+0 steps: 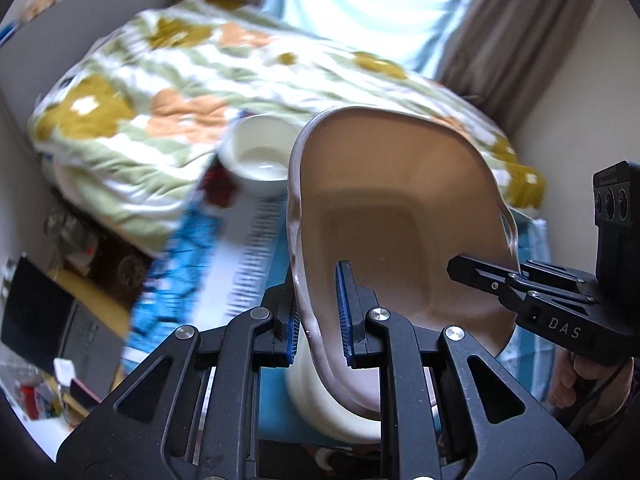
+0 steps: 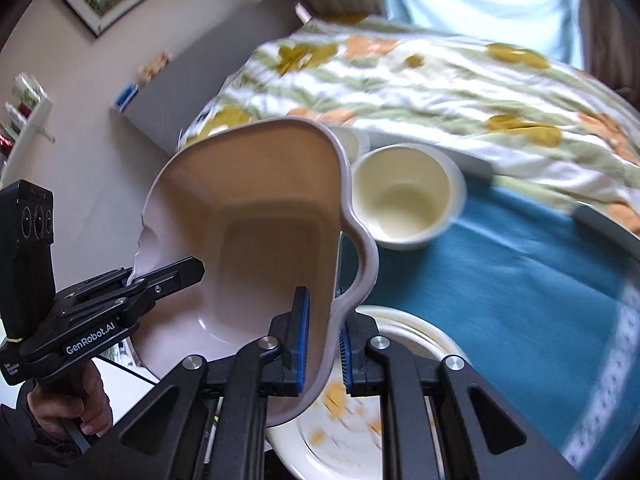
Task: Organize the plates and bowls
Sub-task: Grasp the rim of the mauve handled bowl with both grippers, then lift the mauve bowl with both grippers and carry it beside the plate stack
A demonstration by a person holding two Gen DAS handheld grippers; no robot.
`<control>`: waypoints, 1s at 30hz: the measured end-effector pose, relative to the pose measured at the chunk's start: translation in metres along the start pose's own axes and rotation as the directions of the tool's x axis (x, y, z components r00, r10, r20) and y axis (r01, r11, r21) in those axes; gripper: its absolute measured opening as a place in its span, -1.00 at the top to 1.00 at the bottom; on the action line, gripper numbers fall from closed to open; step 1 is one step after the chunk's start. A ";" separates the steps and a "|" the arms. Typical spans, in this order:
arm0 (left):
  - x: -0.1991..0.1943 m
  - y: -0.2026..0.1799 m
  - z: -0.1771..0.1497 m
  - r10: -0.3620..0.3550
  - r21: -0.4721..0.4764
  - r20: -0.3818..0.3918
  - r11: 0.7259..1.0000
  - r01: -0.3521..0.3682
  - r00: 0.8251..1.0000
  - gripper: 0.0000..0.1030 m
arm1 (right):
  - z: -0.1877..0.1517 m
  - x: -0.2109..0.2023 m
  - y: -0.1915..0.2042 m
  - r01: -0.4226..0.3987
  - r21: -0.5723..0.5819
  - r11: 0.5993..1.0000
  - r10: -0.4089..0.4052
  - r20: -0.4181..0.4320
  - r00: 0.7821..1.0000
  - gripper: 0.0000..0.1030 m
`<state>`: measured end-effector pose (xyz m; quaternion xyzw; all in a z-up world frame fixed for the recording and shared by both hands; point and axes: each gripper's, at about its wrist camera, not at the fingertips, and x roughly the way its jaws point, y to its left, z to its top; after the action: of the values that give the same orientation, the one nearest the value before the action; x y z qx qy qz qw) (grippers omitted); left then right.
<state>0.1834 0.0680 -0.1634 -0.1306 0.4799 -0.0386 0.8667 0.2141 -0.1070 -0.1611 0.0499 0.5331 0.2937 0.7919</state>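
Gripping the beige dish (image 1: 400,208) by opposite rims, my left gripper (image 1: 320,320) and right gripper (image 2: 322,344) both clamped shut, I held it tilted directly above the flowered plate (image 2: 340,440), cream bowl (image 2: 404,196) beyond.

Tan dish, cream crockery, teal cloth

The dish (image 2: 256,216) is tan inside with a pale grey rim; the bowl (image 2: 404,196) is cream; the plate (image 2: 352,432) is cream with yellow-orange blotches. The tablecloth (image 2: 520,280) is teal with white trim; the blanket (image 2: 440,80) is white with green stripes and mustard and peach flowers.
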 end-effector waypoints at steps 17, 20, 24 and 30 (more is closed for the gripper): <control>0.114 -0.229 -0.099 -0.181 0.171 -0.281 0.957 0.235 0.942 0.73 | -0.160 -0.132 -0.193 0.214 0.336 0.917 -0.234 0.018 0.972 0.75; 0.136 -0.246 -0.117 -0.163 0.197 -0.316 0.952 0.233 0.935 0.72 | -0.186 -0.127 -0.221 0.225 0.382 0.897 -0.241 -0.006 0.971 0.75; 0.148 -0.259 -0.137 -0.143 0.213 -0.323 0.952 0.219 0.936 0.73 | -0.205 -0.117 -0.239 0.214 0.412 0.886 -0.227 -0.019 0.974 0.75; 0.159 -0.262 -0.135 -0.111 0.222 -0.314 0.957 0.187 0.943 0.72 | -0.214 -0.108 -0.244 0.219 0.387 0.896 -0.229 -0.020 0.973 0.75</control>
<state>0.1699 -0.2404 -0.2934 -0.0497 0.5852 -0.1835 0.7883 0.0997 -0.4138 -0.2597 0.1474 0.5725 0.0889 0.8016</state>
